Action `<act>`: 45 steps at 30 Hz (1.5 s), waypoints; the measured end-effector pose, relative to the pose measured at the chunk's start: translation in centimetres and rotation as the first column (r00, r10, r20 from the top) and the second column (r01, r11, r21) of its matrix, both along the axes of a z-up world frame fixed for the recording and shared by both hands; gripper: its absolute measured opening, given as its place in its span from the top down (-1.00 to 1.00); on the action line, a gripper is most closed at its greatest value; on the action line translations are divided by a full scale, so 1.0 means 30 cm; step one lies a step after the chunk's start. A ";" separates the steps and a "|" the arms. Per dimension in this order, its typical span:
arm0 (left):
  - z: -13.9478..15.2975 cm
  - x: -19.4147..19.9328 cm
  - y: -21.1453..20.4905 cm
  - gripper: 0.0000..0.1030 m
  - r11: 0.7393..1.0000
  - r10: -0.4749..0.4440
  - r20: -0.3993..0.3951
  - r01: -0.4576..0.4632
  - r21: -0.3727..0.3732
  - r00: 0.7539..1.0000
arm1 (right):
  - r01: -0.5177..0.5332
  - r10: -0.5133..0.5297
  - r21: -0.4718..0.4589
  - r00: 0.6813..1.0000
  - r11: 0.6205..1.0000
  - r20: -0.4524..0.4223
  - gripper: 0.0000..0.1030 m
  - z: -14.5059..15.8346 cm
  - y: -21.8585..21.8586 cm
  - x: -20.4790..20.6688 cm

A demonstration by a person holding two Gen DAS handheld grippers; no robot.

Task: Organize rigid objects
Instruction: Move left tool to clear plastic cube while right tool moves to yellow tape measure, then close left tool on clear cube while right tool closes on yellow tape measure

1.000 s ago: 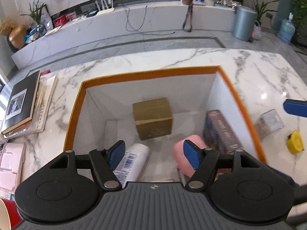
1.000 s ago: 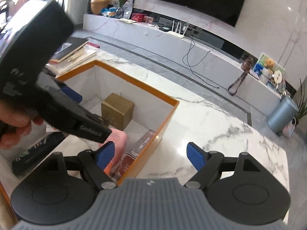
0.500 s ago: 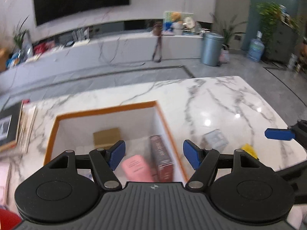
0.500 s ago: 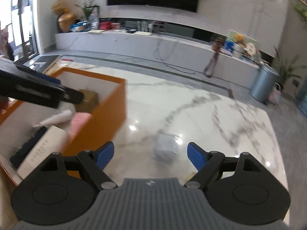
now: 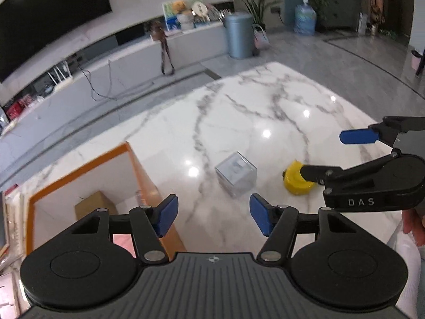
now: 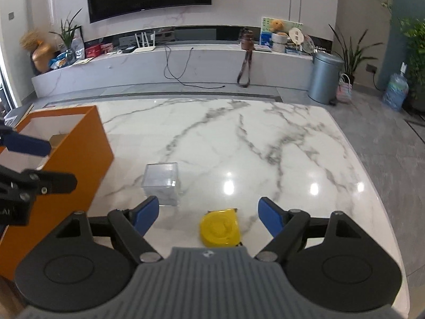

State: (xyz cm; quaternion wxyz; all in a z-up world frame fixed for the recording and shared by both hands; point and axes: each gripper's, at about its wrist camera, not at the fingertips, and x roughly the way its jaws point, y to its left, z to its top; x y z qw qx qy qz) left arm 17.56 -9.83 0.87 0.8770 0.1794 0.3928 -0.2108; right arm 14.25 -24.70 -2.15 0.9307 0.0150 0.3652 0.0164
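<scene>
As before, both tools (image 5: 212,214) (image 6: 208,216) empty.

- The left gripper (image 5: 212,214) points forward and down, its blue pads (image 5: 166,214) level with each other.
- Its jaws stand apart with nothing between them, and they have just been closing a little.
- The right gripper (image 6: 208,215) also tilts downward, jaws spread wide and gripping nothing; they too have just narrowed slightly.
- In the left wrist view the right gripper reaches in from the right edge, turned on its side, with the person's fingers (image 5: 413,224) wrapped behind its body.
</scene>
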 end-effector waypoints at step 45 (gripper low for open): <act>-0.287 0.289 -0.176 -0.59 0.914 0.350 -0.244 -0.387 -0.122 0.904 | -0.034 0.033 0.001 0.985 0.999 -0.171 0.03 -0.296 -0.073 0.140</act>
